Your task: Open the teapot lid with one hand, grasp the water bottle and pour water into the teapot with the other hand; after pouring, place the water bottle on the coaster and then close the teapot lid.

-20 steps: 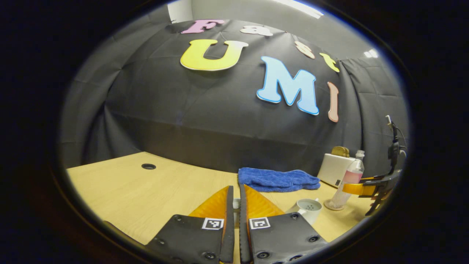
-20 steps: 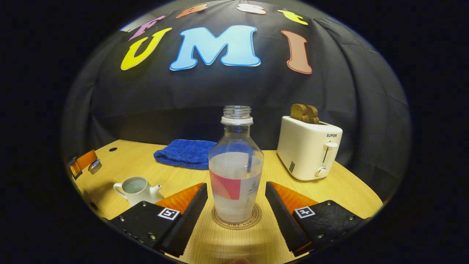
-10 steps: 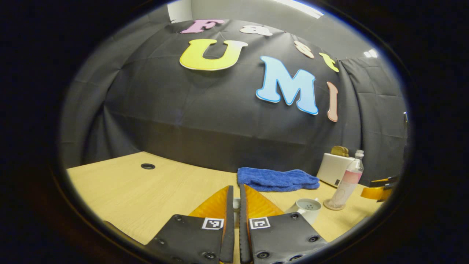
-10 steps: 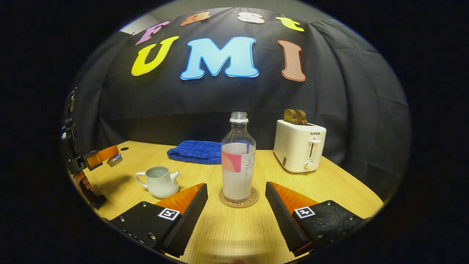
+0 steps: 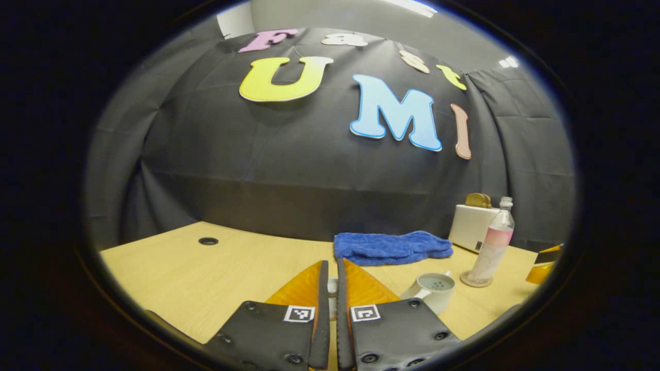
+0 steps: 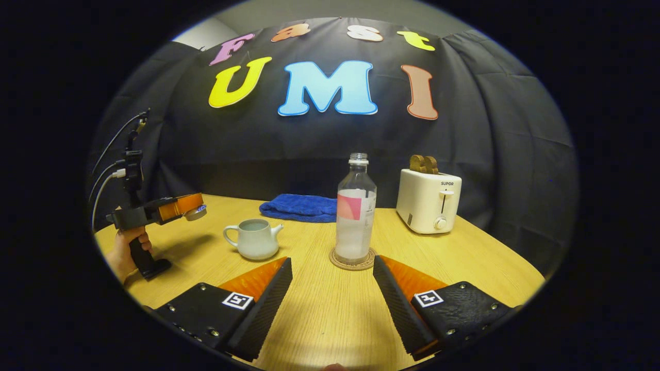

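Left gripper view: left claw (image 5: 330, 288) at the bottom, fingers nearly together, clamped on the teapot lid (image 5: 332, 299); just a pale sliver of it shows in the narrow gap. It is held above the counter (image 5: 206, 273). Teapot (image 5: 432, 289) sits open just right of the claw, strainer holes visible inside. Past it the water bottle (image 5: 492, 242) stands upright on the coaster (image 5: 474, 281), cap off. Blue towel (image 5: 392, 247) lies behind, near the booth wall. Toaster (image 5: 472, 226) behind the bottle. A bit of the right claw (image 5: 544, 260) shows at the far right edge.

Right gripper view: right claw (image 6: 332, 288) spread wide, gripping nothing, fingers low over the counter (image 6: 319, 319). Water bottle (image 6: 356, 211) straight ahead, centred on the coaster (image 6: 353, 259), partly filled, clear of both fingers. Teapot (image 6: 255, 238) to its left, lid off, liquid visible inside, spout pointing toward the bottle. Left claw (image 6: 193, 208) at far left, held by a hand (image 6: 126, 252), gripping the lid (image 6: 196, 212) in the air, off to the left of the teapot and well apart from it. Cables run up from that gripper. Towel (image 6: 299, 207) behind the teapot. Toaster (image 6: 428, 201) right of the bottle, bread slices (image 6: 424, 164) sticking out the top.
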Demonstrator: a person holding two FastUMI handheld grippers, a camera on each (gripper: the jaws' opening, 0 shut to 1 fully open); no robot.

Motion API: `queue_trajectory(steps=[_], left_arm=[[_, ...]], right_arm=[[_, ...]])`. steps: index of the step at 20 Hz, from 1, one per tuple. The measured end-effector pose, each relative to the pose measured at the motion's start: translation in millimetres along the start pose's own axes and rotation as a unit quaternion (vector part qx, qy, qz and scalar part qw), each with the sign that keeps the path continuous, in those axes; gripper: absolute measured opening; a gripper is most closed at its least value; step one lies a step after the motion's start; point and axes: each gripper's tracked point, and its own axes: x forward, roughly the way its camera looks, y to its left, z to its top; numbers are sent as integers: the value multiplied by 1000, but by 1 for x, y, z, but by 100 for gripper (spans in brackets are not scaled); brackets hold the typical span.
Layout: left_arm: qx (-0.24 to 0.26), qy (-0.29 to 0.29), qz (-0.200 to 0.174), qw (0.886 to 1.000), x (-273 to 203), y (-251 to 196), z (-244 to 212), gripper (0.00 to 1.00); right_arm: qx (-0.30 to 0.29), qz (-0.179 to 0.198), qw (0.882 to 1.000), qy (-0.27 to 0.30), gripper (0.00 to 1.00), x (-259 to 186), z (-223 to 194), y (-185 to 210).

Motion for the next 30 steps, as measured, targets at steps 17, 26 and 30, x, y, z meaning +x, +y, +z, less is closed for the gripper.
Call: queue_trajectory(steps=[17, 26, 30], left_arm=[[85, 25, -101, 991, 27, -158, 1, 15], [72, 38, -111, 990, 37, -169, -18, 14], [76, 47, -107, 990, 39, -167, -23, 15]], right_arm=[[52, -16, 998, -31, 98, -6, 12, -18], [68, -15, 998, -13, 98, -2, 4, -22], [66, -15, 998, -12, 98, -3, 3, -22]])
